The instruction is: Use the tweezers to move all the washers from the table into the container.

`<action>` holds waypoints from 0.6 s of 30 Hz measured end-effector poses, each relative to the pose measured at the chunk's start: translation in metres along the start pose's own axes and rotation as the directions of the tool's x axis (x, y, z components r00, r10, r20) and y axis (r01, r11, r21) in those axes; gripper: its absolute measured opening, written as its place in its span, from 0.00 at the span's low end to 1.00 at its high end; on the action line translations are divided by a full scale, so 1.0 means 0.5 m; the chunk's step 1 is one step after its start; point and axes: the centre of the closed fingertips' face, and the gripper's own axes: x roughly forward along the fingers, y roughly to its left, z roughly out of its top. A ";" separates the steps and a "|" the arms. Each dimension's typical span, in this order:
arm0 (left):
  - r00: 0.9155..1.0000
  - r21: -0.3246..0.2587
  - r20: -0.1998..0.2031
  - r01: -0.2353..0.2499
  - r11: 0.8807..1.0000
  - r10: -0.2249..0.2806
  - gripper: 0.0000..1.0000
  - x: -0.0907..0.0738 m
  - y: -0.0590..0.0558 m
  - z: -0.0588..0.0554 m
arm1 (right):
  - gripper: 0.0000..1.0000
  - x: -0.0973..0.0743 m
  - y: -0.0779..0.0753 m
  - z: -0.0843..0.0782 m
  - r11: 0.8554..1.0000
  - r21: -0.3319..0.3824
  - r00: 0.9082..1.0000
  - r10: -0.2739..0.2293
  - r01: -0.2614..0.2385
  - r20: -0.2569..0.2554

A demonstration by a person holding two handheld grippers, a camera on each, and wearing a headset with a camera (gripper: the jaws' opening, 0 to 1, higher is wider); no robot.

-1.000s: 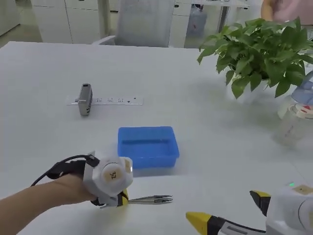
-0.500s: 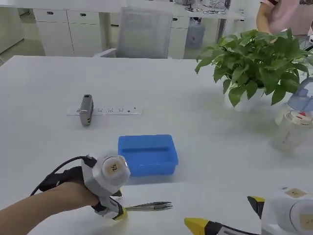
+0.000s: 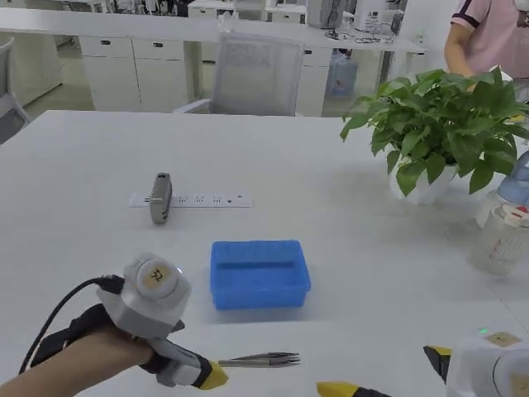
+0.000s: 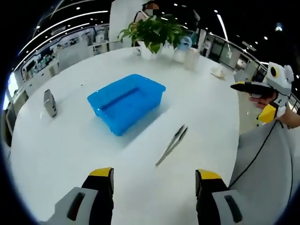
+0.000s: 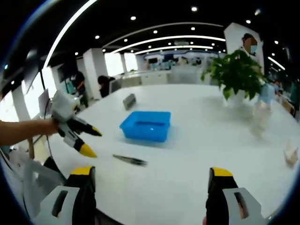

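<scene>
Metal tweezers (image 3: 260, 359) lie flat on the white table (image 3: 372, 215), just in front of the blue container (image 3: 259, 273). My left gripper (image 3: 207, 376) is at the tweezers' left end, its yellow tip beside their handle. In the left gripper view the jaws stand wide apart, left gripper (image 4: 154, 176) open, with the tweezers (image 4: 172, 144) on the table ahead and the container (image 4: 125, 101) beyond. My right gripper (image 3: 385, 372) is at the lower right, open. Its own view, right gripper (image 5: 151, 173), looks at the tweezers (image 5: 130, 160), the container (image 5: 145, 125) and the left gripper (image 5: 75, 129).
A white power strip (image 3: 207, 200) with a grey adapter (image 3: 160, 198) lies behind the container. A potted plant (image 3: 446, 124) and a clear jar (image 3: 502, 240) stand at the right. A chair (image 3: 252, 74) is at the far edge, and a person (image 3: 488, 37) stands at the back right.
The head camera has tilted up, so everything sits lower in the picture. My left gripper has rolled and drawn back a little towards me. The tweezers stay where they lay.
</scene>
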 end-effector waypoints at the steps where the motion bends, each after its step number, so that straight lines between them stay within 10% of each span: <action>1: 0.999 -0.031 0.036 -0.030 0.999 0.031 0.74 -0.017 0.003 0.006 | 0.99 0.001 0.000 -0.001 1.000 -0.001 1.000 0.001 -0.001 -0.001; 11: 0.964 -0.186 0.168 -0.174 0.967 0.206 0.98 -0.144 0.008 -0.001 | 0.99 -0.008 0.009 0.013 1.000 -0.010 0.999 0.011 -0.010 0.043; 18: 0.912 -0.290 0.221 -0.276 0.916 0.345 0.99 -0.210 0.010 -0.028 | 0.99 -0.013 0.009 0.017 1.000 -0.012 0.998 0.008 -0.007 0.061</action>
